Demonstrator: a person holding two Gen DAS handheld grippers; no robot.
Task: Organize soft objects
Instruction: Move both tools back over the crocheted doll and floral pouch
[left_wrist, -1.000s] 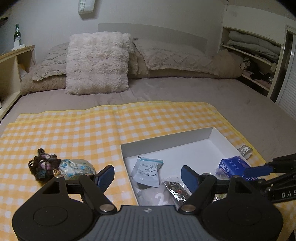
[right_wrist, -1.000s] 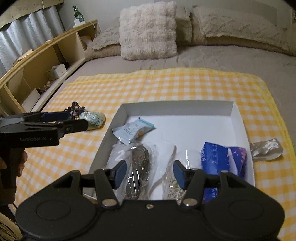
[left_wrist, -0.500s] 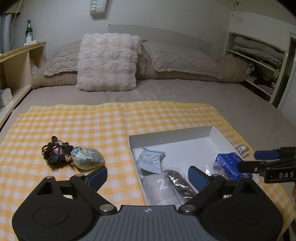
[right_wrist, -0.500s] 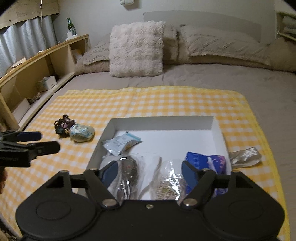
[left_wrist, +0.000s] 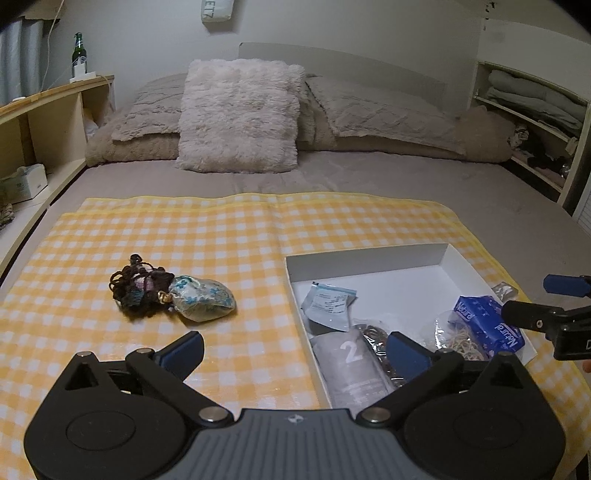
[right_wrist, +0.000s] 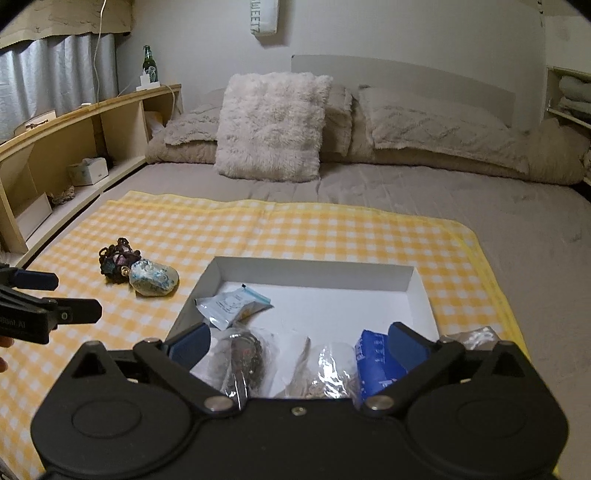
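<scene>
A white box (left_wrist: 369, 264) (right_wrist: 314, 267) lies on a yellow checked cloth (left_wrist: 221, 236) on the bed. It holds a blue tissue pack (left_wrist: 487, 325) (right_wrist: 373, 354), a pale sachet (left_wrist: 328, 304) (right_wrist: 231, 304) and clear bags. A dark scrunchie bundle (left_wrist: 138, 290) (right_wrist: 116, 260) and a floral pouch (left_wrist: 205, 299) (right_wrist: 155, 282) lie left of the box. A crinkled silver wrapper (right_wrist: 476, 338) lies right of it. My left gripper (left_wrist: 295, 350) is open and empty above the cloth. My right gripper (right_wrist: 299, 343) is open and empty over the box's near end.
Pillows (left_wrist: 240, 114) and a folded blanket line the bed's head. A wooden shelf unit (right_wrist: 74, 147) with a green bottle (right_wrist: 148, 68) runs along the left. Shelves with folded linen (left_wrist: 532, 96) stand at the right.
Both grippers have pulled back and risen from the box and cloth. The right gripper's jaws have opened wider. Nothing on the cloth has moved.
</scene>
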